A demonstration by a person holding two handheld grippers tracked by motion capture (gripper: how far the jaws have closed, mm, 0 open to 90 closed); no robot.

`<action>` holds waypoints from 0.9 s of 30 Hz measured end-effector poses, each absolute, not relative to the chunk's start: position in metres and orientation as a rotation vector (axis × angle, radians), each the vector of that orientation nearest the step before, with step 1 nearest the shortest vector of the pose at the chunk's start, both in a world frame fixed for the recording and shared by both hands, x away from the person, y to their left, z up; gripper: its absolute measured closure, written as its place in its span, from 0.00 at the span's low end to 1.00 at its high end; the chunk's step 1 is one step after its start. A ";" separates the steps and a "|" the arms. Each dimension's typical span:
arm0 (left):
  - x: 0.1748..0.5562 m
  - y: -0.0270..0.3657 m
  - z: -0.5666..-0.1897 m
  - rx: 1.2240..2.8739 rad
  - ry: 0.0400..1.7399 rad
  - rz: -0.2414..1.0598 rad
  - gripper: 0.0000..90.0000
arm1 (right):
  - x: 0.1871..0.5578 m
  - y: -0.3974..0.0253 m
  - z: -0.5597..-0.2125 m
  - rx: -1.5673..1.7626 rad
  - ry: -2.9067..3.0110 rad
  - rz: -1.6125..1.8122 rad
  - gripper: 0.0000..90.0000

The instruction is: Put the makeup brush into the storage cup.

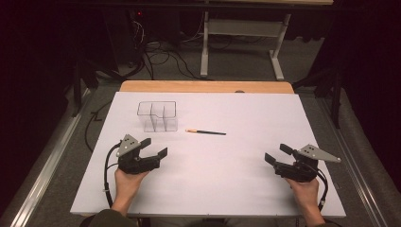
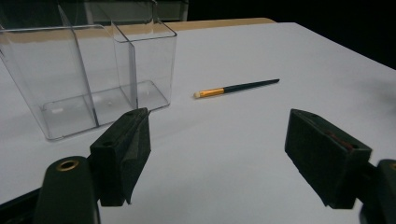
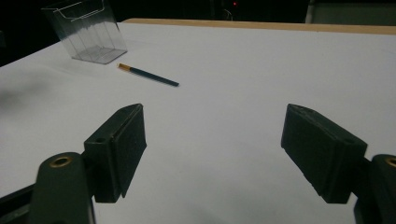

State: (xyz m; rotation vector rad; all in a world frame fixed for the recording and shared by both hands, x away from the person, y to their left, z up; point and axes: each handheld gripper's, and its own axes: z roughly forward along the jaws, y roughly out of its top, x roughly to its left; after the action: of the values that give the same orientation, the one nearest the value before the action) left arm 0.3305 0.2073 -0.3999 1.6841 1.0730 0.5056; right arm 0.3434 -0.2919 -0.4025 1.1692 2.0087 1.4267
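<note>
Lying beside clear divided organizer (image 1: 157, 116), thin brush (image 1: 206, 132); each hand-held gripper wide, holding nothing.

The organizer (image 2: 88, 74) is clear, glossy plastic with smooth walls that catch the light. The brush (image 2: 238, 87) has a dark, smooth handle and a shiny gold metal-looking band near its pale tip. It lies on the table's (image 1: 213, 189) matt white top, edged at the far side with pale wood; the left gripper (image 2: 217, 154) and right gripper (image 3: 212, 151) have matt black jaws.
</note>
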 end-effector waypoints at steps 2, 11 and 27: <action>0.331 0.207 -0.400 1.683 1.076 0.504 0.25 | 0.344 -0.292 -0.403 1.167 2.012 1.425 0.27; 0.329 0.209 -0.400 1.673 1.076 0.506 0.26 | 0.342 -0.290 -0.402 1.161 2.010 1.409 0.27; 0.328 0.207 -0.400 1.683 1.072 0.502 0.26 | 0.340 -0.292 -0.401 1.175 1.995 1.418 0.27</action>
State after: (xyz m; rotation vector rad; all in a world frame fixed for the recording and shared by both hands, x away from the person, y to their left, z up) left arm 0.3284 0.2067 -0.3999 1.6830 1.0717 0.5015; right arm 0.3405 -0.2922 -0.4012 1.1748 1.9955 1.4180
